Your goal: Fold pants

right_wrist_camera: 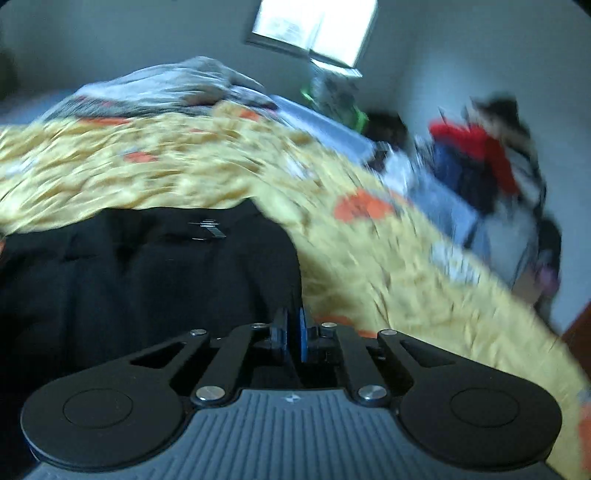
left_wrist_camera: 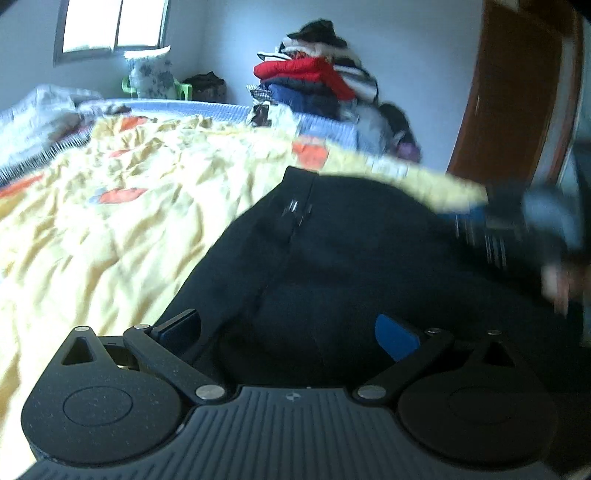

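Black pants [left_wrist_camera: 351,254] lie on a yellow bedspread [left_wrist_camera: 110,206]. A small white logo [left_wrist_camera: 295,210] marks the cloth. My left gripper [left_wrist_camera: 288,334] is open, its blue pads wide apart with the pants' fabric lying between them. In the right wrist view the pants [right_wrist_camera: 147,273] fill the lower left. My right gripper [right_wrist_camera: 291,332] is shut, its blue pads pressed on the right edge of the pants. The right gripper shows blurred at the far right of the left wrist view [left_wrist_camera: 517,221].
The bed carries a yellow spread with orange patches [right_wrist_camera: 369,236] and a crumpled white quilt [left_wrist_camera: 40,110] at its far side. A pile of clothes [left_wrist_camera: 317,85] stands by the wall. A brown door [left_wrist_camera: 517,92] is at the right. A window [left_wrist_camera: 110,26] is behind.
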Tool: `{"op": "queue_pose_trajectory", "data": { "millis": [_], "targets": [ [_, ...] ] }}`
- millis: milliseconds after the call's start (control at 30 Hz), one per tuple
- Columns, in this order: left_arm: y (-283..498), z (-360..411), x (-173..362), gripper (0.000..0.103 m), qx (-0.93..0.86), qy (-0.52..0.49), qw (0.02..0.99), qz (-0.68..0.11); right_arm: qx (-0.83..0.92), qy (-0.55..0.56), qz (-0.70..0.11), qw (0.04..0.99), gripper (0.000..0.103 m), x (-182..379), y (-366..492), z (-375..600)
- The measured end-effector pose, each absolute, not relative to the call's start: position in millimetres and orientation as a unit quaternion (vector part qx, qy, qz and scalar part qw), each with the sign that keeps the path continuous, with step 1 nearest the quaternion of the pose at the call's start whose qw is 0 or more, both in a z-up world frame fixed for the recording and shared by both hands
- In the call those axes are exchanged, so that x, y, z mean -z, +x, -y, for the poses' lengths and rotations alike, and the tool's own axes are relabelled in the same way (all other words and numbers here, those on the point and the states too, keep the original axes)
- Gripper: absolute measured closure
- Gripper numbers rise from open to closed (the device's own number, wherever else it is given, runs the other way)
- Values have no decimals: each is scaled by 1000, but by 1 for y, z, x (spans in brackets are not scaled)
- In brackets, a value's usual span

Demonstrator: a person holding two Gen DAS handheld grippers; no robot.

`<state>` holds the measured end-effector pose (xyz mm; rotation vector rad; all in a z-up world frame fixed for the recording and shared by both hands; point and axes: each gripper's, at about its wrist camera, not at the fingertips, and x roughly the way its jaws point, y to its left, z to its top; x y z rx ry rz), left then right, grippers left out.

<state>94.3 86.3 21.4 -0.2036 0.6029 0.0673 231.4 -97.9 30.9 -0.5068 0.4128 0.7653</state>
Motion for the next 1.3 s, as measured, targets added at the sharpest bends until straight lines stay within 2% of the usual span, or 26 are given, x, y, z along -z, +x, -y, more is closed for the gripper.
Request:
{"op": "queue_pose_trajectory", "data": {
  "millis": [200, 467, 500, 567, 600, 633, 667, 733, 833, 867, 933, 1000, 1167, 1233, 1267, 1300],
  "targets": [
    [167, -117, -39, 1, 43, -273, 903, -330, -382, -328, -141, 852, 96, -35, 159, 86],
    [223, -148, -21, 2, 49, -415, 835, -357, -404, -377, -129, 823, 96, -19, 121, 81],
    [227, -151, -18, 9, 44, -423, 828, -366, -407, -379, -127, 821, 97, -18, 119, 81],
    [225, -154, -13, 43, 42, -424, 822, -376, -412, -372, -125, 822, 97, -18, 115, 81],
    [222, -155, -9, 79, 47, -425, 820, -381, -412, -368, -123, 824, 97, -19, 113, 81],
    [219, -155, -6, 93, 50, -430, 815, -386, -412, -364, -122, 826, 97, -19, 112, 80],
    [213, -156, -4, 91, 51, -436, 814, -381, -412, -360, -123, 828, 97, -20, 112, 80],
    [201, -156, -4, 99, 49, -432, 824, -363, -408, -354, -127, 832, 97, -19, 112, 81],
    [196, -157, -6, 99, 50, -430, 830, -353, -393, -361, -147, 833, 97, -14, 112, 78],
    [193, -157, -8, 99, 52, -432, 830, -349, -390, -363, -151, 833, 94, -12, 113, 77],
    [192, -155, -12, 99, 52, -428, 834, -343, -363, -380, -133, 840, 76, -5, 105, 77],
    [196, -154, -14, 99, 51, -425, 838, -338, -325, -404, -104, 849, 21, 3, 97, 74],
    [189, -153, -18, 99, 56, -441, 837, -321, -323, -380, -99, 861, 23, 5, 96, 66],
    [183, -153, -21, 100, 59, -443, 839, -310, -311, -375, -98, 868, 29, 5, 103, 62],
    [179, -154, -24, 100, 60, -442, 842, -303, -305, -372, -106, 870, 40, 7, 109, 59],
    [176, -154, -26, 100, 61, -441, 844, -298, -297, -373, -114, 872, 58, 10, 114, 57]
  ]
}}
